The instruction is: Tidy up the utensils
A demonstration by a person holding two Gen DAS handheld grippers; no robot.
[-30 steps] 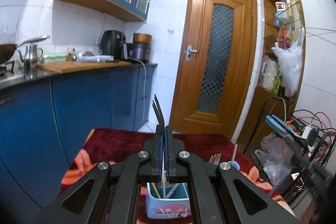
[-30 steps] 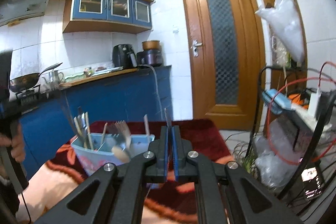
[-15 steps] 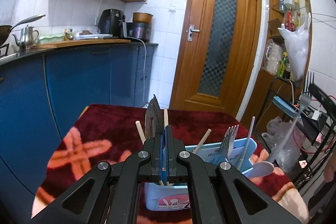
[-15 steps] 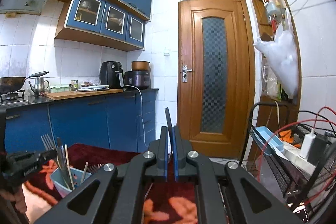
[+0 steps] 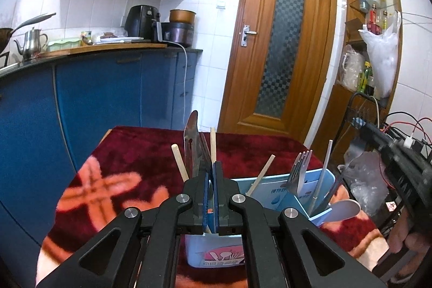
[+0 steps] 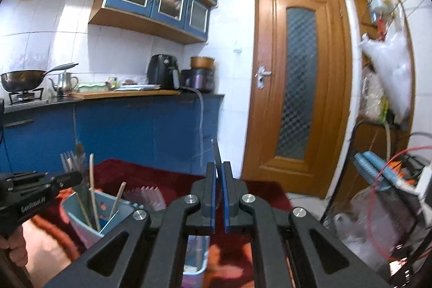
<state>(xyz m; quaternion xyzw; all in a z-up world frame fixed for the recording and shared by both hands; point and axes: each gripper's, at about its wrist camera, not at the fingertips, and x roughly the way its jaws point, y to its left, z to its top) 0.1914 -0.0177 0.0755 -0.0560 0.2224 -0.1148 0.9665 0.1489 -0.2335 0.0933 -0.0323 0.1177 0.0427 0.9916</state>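
A: How is the step in hand judged?

B: A utensil is being lowered into the blue holder [image 5: 272, 190] on the red cloth [image 5: 140, 153]. The left gripper [image 5: 210, 166] is drawn almost shut, and a dark utensil [image 5: 203, 153] is pinched between its pads, standing upright above them.

A: And how is it done well?

B: The piece should be kept upright and brought over a free compartment before it is released. The holder is crowded (chopsticks [image 5: 180, 163], a fork [image 5: 299, 172] and a white spoon [image 5: 343, 208] are already leaning in it). A slow, straight descent is advised so that nothing is knocked or tipped. The pads should be opened only once the lower end is caught inside the wall.

A: Where is the holder placed relative to the left tongs?

B: It is seen just below and beyond the fingertips, its near compartment directly under them and the rest spread to the right.

A: And the other tongs?

B: The right gripper [image 6: 219, 166] is held narrow too, and a thin metal strip [image 6: 216, 153] is clamped there, seen edge-on. Its kind cannot be told. From that view the holder [image 6: 78, 220] is found low on the left, near the left gripper [image 6: 77, 177], well apart from the right fingertips. A move leftward and down is judged necessary before anything can be dropped in.
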